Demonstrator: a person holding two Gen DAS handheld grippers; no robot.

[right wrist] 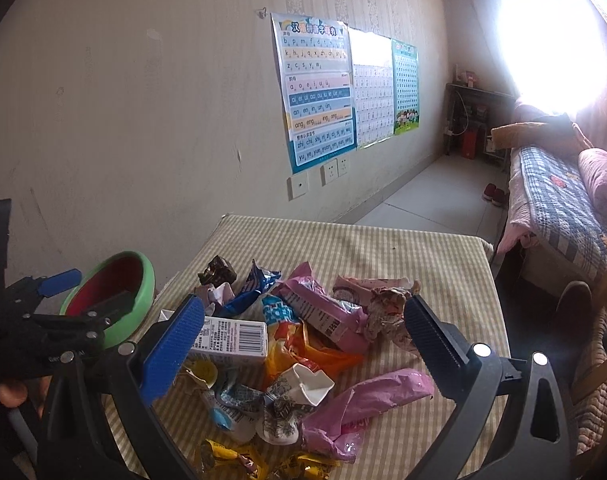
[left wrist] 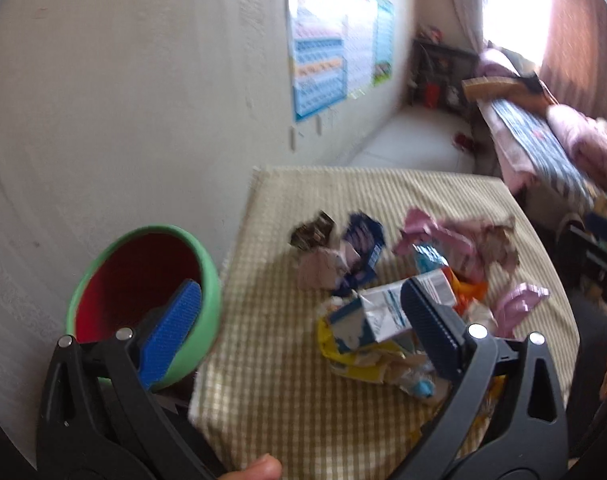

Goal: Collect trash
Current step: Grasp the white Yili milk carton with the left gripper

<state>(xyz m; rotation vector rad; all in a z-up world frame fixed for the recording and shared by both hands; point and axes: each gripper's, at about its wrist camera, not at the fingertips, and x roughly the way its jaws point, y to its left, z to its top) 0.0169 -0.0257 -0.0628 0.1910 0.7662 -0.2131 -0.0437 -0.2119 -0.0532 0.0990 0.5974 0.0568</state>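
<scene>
A heap of trash lies on the table with the checked cloth (right wrist: pixel 383 240): a white carton (right wrist: pixel 227 340) with a barcode, pink wrappers (right wrist: pixel 367 400), a blue wrapper (right wrist: pixel 251 288), an orange wrapper (right wrist: pixel 303 352) and yellow wrappers (right wrist: pixel 231 460). My right gripper (right wrist: pixel 303 344) is open, low over the near side of the heap. My left gripper (left wrist: pixel 299 330) is open too, its dark finger by the carton (left wrist: pixel 399 304) and its blue finger in front of a green bowl (left wrist: pixel 143 292) with a red inside. The right wrist view shows the left gripper (right wrist: pixel 87 291) by the bowl (right wrist: pixel 111 300) off the table's left edge.
The beige wall runs close along the left, with posters (right wrist: pixel 315 92) and sockets. A bed (right wrist: pixel 555 200) with a checked blanket stands to the right. Red shoes (right wrist: pixel 493 194) lie on the tiled floor beyond the table. A thumb (left wrist: pixel 255 468) shows at the bottom edge.
</scene>
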